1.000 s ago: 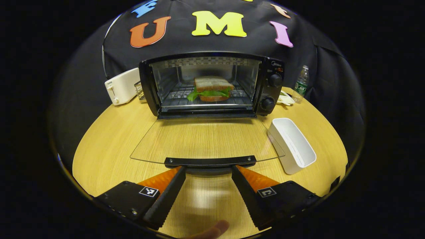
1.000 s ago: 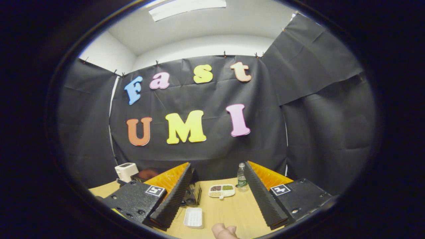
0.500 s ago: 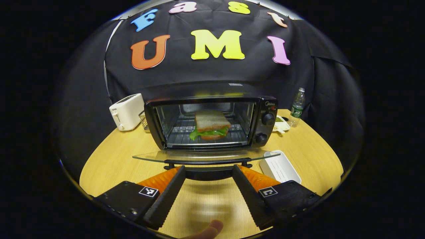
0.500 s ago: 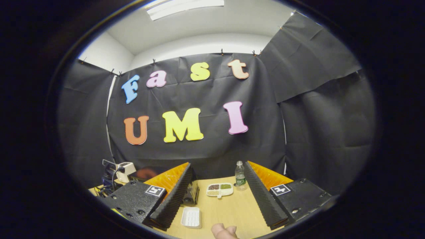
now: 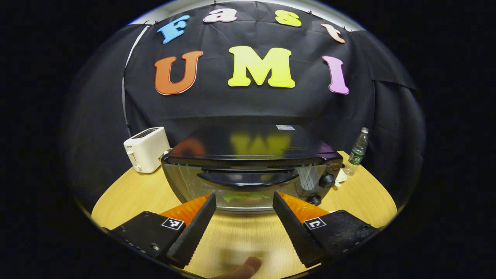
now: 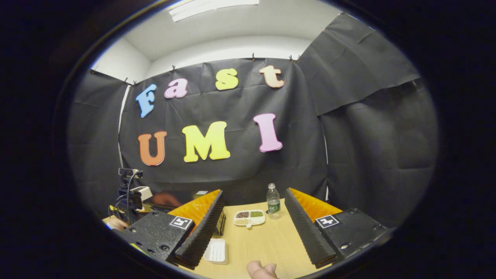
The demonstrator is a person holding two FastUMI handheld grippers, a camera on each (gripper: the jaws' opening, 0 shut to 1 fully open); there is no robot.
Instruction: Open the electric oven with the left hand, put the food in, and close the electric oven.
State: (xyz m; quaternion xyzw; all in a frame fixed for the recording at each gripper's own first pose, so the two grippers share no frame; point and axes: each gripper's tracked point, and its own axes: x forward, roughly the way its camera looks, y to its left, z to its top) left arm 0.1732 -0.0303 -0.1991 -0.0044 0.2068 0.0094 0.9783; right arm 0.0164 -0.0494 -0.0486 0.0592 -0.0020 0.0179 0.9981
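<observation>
Looking along my left gripper (image 5: 244, 201), I see its jaws spread wide with nothing between them, just before the electric oven (image 5: 252, 166) on the wooden table (image 5: 128, 193). Its glass door (image 5: 186, 186) stands nearly upright, and the sandwich (image 5: 246, 197) shows dimly behind it. From my right gripper (image 6: 254, 211), jaws likewise released, a water bottle (image 6: 273, 201) and a snack dish (image 6: 249, 218) stand ahead.

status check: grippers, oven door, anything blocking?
Left gripper open, below door handle. Right gripper open, idle. Oven door nearly shut, sandwich inside. Nothing blocking.
</observation>
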